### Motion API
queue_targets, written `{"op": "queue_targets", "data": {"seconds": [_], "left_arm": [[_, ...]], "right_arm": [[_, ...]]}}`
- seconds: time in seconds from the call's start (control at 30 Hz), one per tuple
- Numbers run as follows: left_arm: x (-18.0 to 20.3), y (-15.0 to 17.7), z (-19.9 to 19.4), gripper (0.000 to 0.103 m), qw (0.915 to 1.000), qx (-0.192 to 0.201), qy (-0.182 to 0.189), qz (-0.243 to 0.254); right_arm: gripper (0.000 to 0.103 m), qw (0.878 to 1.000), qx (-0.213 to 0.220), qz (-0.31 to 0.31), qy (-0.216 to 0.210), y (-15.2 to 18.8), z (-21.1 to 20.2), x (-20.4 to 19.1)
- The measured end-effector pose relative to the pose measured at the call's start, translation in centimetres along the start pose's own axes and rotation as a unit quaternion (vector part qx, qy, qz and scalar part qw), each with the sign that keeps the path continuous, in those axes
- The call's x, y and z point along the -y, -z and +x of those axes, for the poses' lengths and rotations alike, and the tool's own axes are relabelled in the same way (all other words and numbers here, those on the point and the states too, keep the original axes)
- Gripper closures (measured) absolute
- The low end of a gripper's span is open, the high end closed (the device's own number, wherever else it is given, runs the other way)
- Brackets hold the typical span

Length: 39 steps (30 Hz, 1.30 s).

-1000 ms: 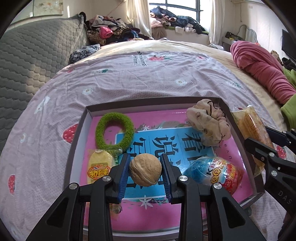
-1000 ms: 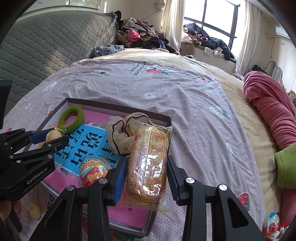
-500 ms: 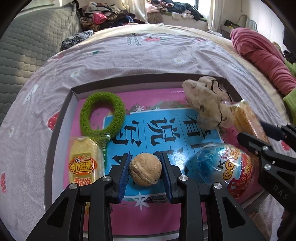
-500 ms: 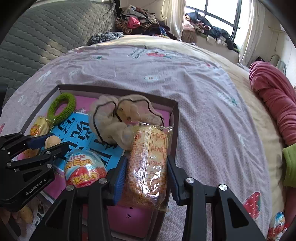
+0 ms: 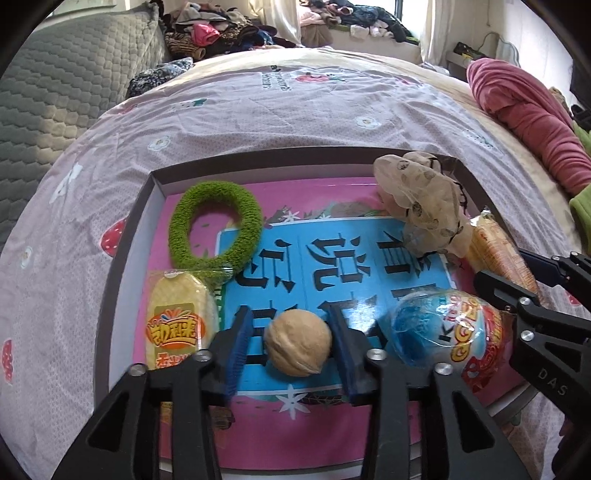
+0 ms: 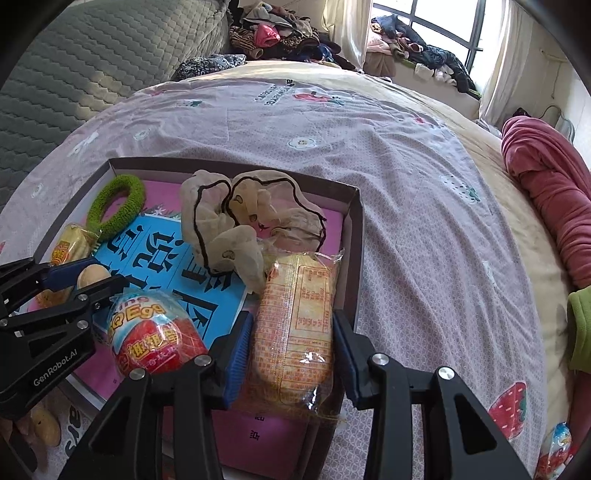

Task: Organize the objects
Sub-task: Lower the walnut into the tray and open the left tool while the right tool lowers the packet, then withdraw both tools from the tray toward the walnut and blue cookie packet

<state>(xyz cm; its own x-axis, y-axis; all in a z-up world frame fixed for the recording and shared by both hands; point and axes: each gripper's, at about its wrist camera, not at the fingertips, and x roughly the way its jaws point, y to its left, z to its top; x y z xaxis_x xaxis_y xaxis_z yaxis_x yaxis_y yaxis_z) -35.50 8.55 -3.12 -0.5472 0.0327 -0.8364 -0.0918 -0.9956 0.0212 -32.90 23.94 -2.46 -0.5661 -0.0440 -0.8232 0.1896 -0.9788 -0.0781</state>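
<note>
A shallow box (image 5: 129, 236) with a pink and blue printed floor lies on the bed. My left gripper (image 5: 291, 349) is open around a walnut (image 5: 297, 347) that rests on the box floor, with gaps at both pads. My right gripper (image 6: 291, 354) is open around a clear-wrapped cracker packet (image 6: 295, 328) that lies along the box's right wall (image 6: 354, 258). The box also holds a green hair ring (image 5: 216, 230), a yellow snack pack (image 5: 177, 319), a beige scrunchie (image 5: 421, 201) and a foil toy egg (image 5: 443, 326).
The box sits on a strawberry-print sheet (image 6: 424, 184). A pink blanket roll (image 6: 546, 192) lies at the right. A wrapped toy egg (image 6: 557, 446) lies on the sheet at lower right. A grey quilted headboard (image 5: 55, 81) stands to the left, with heaped clothes (image 5: 229, 33) behind.
Both grippers have opened: the walnut and the cracker packet now lie in the box with gaps beside the pads. Both grippers lowered into the box over the last second.
</note>
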Motion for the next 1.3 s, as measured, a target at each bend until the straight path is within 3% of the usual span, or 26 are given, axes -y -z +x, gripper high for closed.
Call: {"op": "queue_targets", "data": {"seconds": [0.1, 0.17, 0.23, 0.27, 0.63, 1.3], "left_arm": [[-0.5, 0.1, 0.0, 0.040, 1.0000, -0.008, 0.002, -0.003], [-0.7, 0.2, -0.2, 0.026, 0.9999, -0.010, 0.001, -0.003], [-0.8, 0.4, -0.5, 0.026, 1.0000, -0.009, 0.002, -0.002], [-0.8, 0.5, -0.6, 0.026, 0.9999, -0.010, 0.002, -0.003], [-1.7, 0.0, -4.9, 0.026, 0.9995, 0.016, 0.020, -0.018], [-4.0, 4.7, -19.4, 0.016, 0.9947, 0.098, 0.001, -0.032]], "right_arm": [[0.055, 1.000, 0.006, -0.001, -0.004, -0.1, -0.6, 0.0], [0.049, 1.000, 0.014, 0.003, -0.009, -0.2, -1.2, 0.0], [0.032, 1.000, 0.020, 0.004, -0.001, -0.4, -1.7, -0.1], [0.028, 1.000, 0.022, 0.001, 0.002, -0.5, -1.9, -0.1], [0.027, 0.999, 0.045, 0.016, 0.016, -0.1, -5.9, 1.0], [0.008, 0.990, 0.137, 0.013, -0.015, 3.8, -21.9, -2.9]]}}
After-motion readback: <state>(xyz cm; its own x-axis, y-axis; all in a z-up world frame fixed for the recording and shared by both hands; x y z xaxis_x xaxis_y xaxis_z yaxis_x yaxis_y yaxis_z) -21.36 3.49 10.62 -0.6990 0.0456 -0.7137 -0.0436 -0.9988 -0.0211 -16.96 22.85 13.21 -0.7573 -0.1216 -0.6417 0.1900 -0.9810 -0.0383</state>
